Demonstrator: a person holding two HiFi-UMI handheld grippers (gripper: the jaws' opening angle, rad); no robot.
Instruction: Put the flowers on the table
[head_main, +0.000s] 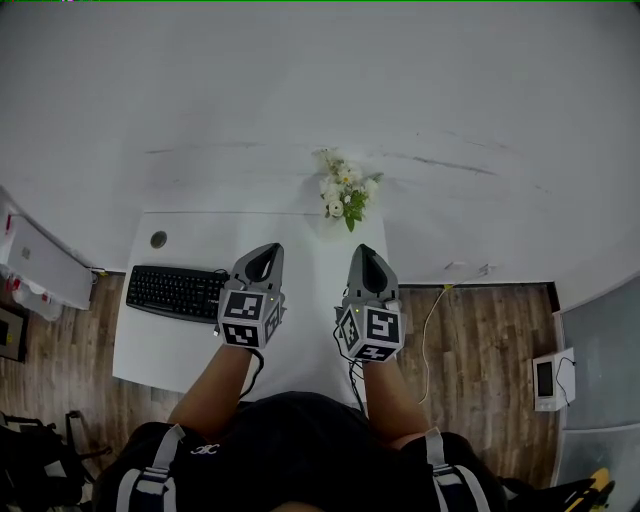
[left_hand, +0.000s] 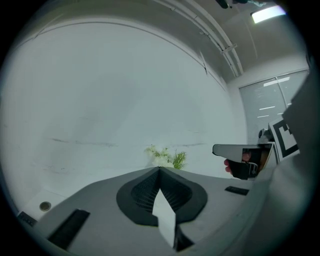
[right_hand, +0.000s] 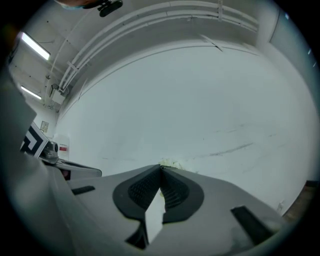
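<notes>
A small bunch of white and yellow flowers (head_main: 345, 195) with green leaves stands at the far edge of the white table (head_main: 300, 235), against the wall. Both grippers hover side by side over the table's near half, pointing at the flowers and well short of them. My left gripper (head_main: 265, 252) is shut with nothing in it; in its own view the flowers (left_hand: 165, 156) show just above its closed tips (left_hand: 160, 170). My right gripper (head_main: 366, 252) is shut and empty too; the flowers (right_hand: 172, 163) only peek over its closed tips (right_hand: 160, 167).
A black keyboard (head_main: 175, 292) lies on the table's left part, close to the left gripper. A round cable hole (head_main: 158, 239) is in the far left corner. The white wall (head_main: 400, 90) rises right behind the flowers. A cable (head_main: 432, 330) and a small device (head_main: 545, 378) lie on the wooden floor to the right.
</notes>
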